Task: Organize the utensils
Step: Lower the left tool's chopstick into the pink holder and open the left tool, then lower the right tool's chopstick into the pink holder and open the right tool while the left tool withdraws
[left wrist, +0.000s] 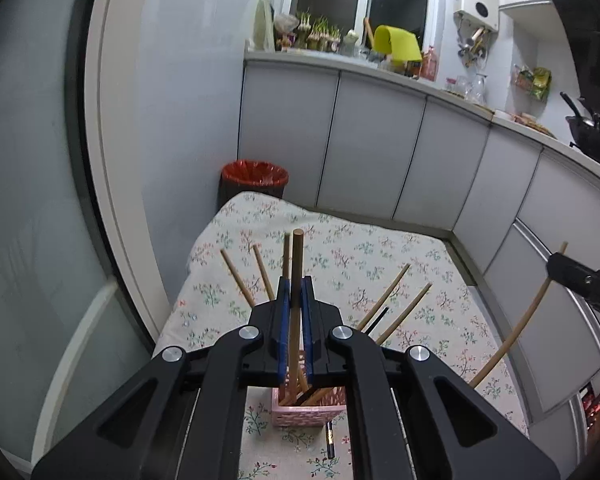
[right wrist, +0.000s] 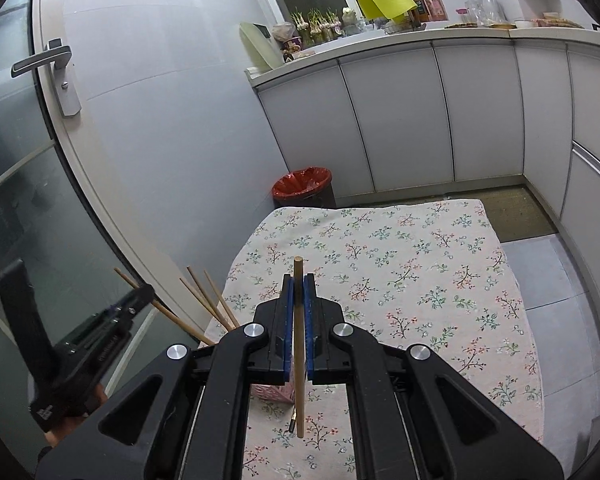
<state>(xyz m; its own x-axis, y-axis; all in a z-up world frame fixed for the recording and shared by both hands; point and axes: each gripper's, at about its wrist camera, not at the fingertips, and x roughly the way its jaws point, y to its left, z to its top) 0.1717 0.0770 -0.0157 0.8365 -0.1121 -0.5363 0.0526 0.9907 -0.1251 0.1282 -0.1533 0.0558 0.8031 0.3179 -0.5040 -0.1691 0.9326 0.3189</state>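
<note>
My left gripper (left wrist: 296,284) is shut on a wooden chopstick (left wrist: 297,264) whose lower end reaches into a pink slotted basket (left wrist: 308,407) on the floral tablecloth. Several more wooden chopsticks (left wrist: 396,294) and a black one stand in the basket. My right gripper (right wrist: 299,282) is shut on another wooden chopstick (right wrist: 299,360), held upright above the cloth, its lower end free beside a black chopstick (right wrist: 292,426) lying on the cloth. The pink basket (right wrist: 274,393) shows just under it. The right gripper (left wrist: 572,272) also shows at the right edge of the left wrist view.
The table with the floral cloth (right wrist: 420,280) stands against a glass door (right wrist: 40,200). A bin with a red bag (right wrist: 304,184) is behind it. White kitchen cabinets (right wrist: 420,112) with a cluttered counter run along the back and right.
</note>
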